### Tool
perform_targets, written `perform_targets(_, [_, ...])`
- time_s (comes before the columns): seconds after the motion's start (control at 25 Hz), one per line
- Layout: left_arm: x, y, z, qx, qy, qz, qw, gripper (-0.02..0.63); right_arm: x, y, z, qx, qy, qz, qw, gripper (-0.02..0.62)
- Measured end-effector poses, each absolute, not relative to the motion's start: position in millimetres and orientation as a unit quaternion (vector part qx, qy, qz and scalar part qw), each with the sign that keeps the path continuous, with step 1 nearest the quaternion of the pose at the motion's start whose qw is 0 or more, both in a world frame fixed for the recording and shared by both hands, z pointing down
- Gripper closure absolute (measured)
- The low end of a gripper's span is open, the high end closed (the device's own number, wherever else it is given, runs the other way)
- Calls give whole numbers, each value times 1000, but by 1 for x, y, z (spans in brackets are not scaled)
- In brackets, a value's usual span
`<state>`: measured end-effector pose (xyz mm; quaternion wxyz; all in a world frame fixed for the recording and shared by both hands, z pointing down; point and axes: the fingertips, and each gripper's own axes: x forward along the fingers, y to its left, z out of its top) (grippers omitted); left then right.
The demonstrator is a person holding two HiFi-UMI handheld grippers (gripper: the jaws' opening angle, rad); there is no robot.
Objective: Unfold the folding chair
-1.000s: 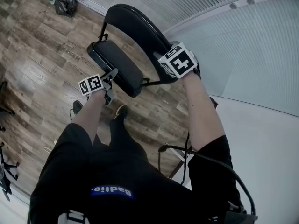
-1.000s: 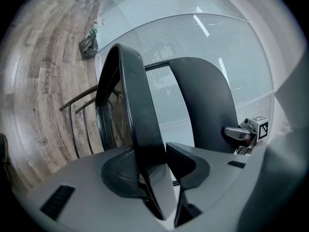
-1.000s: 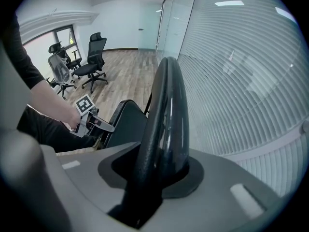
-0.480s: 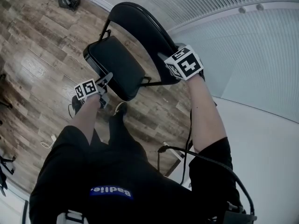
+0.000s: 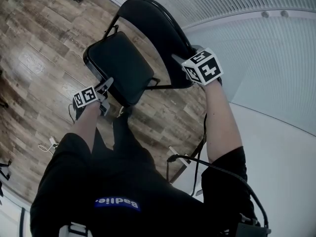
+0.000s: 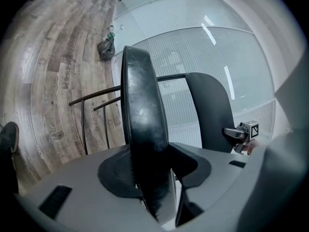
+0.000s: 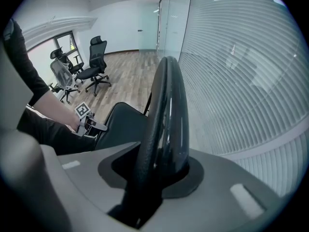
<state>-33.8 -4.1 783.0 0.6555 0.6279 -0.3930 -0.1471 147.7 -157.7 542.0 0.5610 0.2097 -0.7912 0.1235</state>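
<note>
Folding chair (image 5: pixel 136 46), black, on the wood-plank floor (image 5: pixel 34 48) at 12 o'clock of the person in the head view, with its padded seat (image 5: pixel 116 65) swung away from the curved backrest (image 5: pixel 158 26) and lying at that backrest's 8 o'clock. The only legible writing is a blue label (image 5: pixel 117 202) on the person's dark clothing at 6 o'clock, seen upside down and apparently reading "Badlie". Each marker cube (image 5: pixel 203 67) carries black-and-white square codes, not words. The left gripper (image 5: pixel 106 85), at 7 o'clock of the seat, has the seat's thick front edge between its jaws. These have just been opening, yet both pads lie against the padding. The right gripper (image 5: pixel 178 59) is clamped at a moderate width on the backrest's top rim, at 4 o'clock of the backrest. The chair's legs are hidden beneath the seat in the head view, and only two thin frame tubes (image 6: pixel 91 115) show in the left gripper view. A dark bag (image 6: pixel 105 46) sits on the floor at 11 o'clock of the chair there. It is cut off at the top edge of the head view, and its contents cannot be made out. A black cable (image 5: pixel 197 159) runs past the right forearm. Office chairs (image 7: pixel 91 69) stand well apart at 10 o'clock in the right gripper view, and ribbed glass wall (image 5: pixel 261 63) fills 2 o'clock.
</note>
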Motion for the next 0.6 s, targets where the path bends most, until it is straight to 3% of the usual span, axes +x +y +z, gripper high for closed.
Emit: perform_targets(0.6, [-73,40,833,628,-376,-170,659,426,138,-154,562,194,-796,148,553,472])
